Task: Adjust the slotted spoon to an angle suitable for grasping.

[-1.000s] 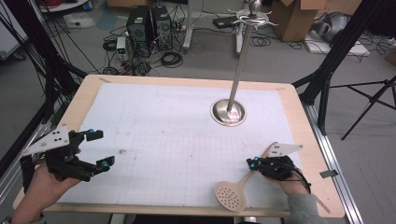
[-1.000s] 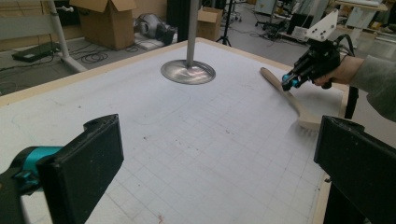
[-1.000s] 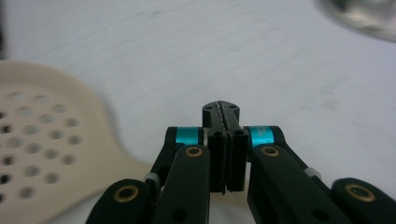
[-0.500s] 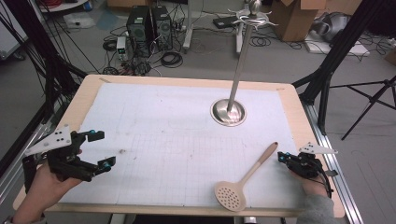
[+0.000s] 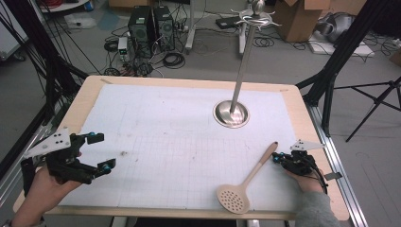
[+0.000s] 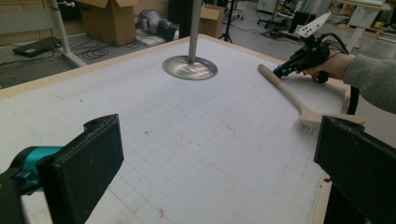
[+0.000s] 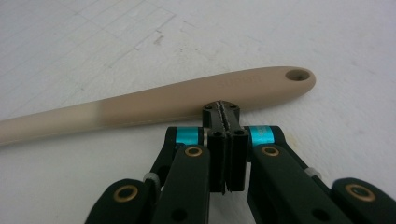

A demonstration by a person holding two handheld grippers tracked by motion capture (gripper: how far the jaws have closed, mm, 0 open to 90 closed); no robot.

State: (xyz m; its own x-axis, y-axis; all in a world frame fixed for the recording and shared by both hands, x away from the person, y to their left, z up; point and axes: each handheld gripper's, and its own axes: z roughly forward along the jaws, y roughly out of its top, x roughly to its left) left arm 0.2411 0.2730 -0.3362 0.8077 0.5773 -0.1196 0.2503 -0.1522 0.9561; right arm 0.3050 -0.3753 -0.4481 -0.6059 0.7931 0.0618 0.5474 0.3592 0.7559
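White gridded mat (image 5: 179, 142) on wood-rimmed table (image 5: 302, 123) — left gripper (image 5: 97, 153) gaping, right gripper (image 5: 279, 158) closed empty.

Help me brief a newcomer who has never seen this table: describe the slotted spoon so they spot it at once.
On the white gridded mat, look toward the near right corner, in front of the metal stand. The slotted spoon lies flat there, handle end by the right gripper. It is the one beige utensil, with a round perforated head.

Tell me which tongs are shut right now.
The right tongs, by the spoon handle's holed end: jaws pressed together, nothing between them. The left tongs stand wide open.
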